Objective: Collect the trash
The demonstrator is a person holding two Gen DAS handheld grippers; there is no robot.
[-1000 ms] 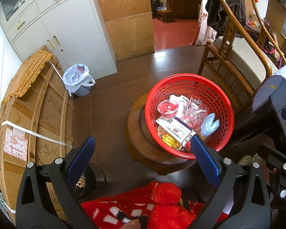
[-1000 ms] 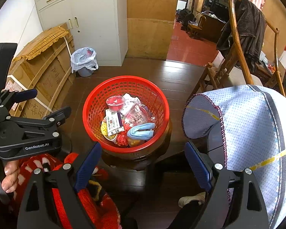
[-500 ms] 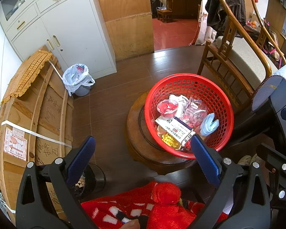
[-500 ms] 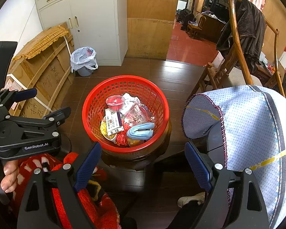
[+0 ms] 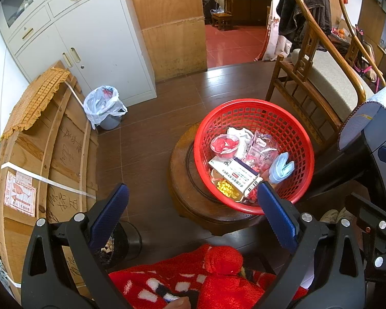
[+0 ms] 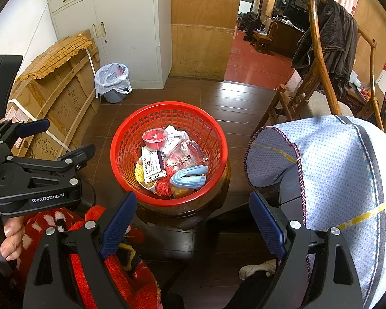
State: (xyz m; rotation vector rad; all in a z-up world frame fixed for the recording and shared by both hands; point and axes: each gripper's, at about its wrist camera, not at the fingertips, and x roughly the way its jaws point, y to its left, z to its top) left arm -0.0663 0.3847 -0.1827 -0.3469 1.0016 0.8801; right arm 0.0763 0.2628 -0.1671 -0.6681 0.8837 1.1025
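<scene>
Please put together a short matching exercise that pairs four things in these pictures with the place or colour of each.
Things:
1. basket
2. face mask
3. bin lined with a plastic bag
4. dark jacket

Places or colours:
A. on the floor beside the white cabinet
B. draped over the back of the wooden chair
C. red, standing on the round wooden stool
D. light blue, lying in the basket near its front rim

Pairs: 1-C, 2-D, 3-A, 4-B
</scene>
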